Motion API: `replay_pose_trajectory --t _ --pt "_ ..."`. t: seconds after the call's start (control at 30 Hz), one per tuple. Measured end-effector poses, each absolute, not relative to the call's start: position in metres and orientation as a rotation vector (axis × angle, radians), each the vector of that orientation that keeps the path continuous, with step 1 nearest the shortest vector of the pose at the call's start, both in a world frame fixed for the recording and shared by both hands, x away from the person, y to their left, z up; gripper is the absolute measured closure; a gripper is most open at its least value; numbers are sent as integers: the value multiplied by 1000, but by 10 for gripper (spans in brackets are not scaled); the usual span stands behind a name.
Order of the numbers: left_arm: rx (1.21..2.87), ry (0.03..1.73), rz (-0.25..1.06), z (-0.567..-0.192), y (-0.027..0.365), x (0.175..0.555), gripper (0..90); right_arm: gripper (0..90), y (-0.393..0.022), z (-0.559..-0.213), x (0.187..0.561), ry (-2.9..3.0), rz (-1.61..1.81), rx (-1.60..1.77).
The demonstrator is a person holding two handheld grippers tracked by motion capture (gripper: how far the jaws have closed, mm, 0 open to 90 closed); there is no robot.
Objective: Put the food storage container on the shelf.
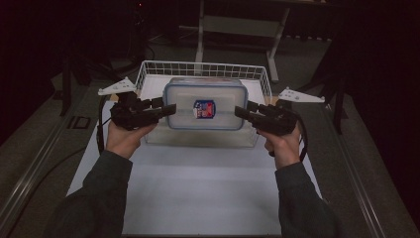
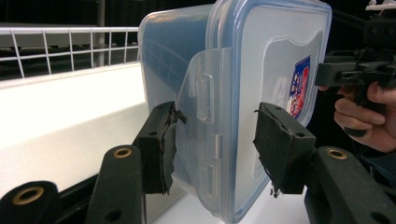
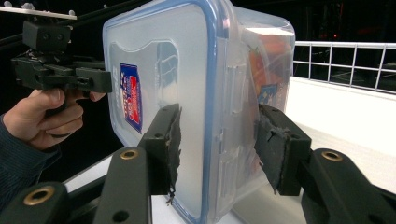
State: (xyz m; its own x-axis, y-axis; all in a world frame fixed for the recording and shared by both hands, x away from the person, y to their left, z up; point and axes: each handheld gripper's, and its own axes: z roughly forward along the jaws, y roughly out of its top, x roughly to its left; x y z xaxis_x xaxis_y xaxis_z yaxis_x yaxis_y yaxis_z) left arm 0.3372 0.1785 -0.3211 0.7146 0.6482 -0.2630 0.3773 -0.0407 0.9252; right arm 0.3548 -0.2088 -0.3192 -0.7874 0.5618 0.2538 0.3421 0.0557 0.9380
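One clear rectangular plastic box with a blue-rimmed snap lid [image 1: 205, 104] sits above the white wire basket [image 1: 148, 69] on the white table [image 1: 198, 193], with orange and blue packaging dimly visible inside. Its lid bears one red-and-blue sticker [image 1: 204, 109], the writing too small to read. The left gripper [image 1: 166, 110] pinches the box's left end and the right gripper [image 1: 242, 112] its right end, each set of jaws straddling a side latch.

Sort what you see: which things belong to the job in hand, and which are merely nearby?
In the job:
plastic container
left gripper, at one end of it
right gripper, at the other end

Merely nearby:
wire basket
white table
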Motion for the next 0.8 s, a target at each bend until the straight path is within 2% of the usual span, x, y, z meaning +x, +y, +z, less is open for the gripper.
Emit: replay_pose_trajectory --t 0.47,0.8 --pt "1680 833 296 -302 175 360 491 517 -210 -316 376 2112 1864 968" --pt "1658 857 255 -308 181 383 490 518 -206 -315 393 2111 1855 1008"
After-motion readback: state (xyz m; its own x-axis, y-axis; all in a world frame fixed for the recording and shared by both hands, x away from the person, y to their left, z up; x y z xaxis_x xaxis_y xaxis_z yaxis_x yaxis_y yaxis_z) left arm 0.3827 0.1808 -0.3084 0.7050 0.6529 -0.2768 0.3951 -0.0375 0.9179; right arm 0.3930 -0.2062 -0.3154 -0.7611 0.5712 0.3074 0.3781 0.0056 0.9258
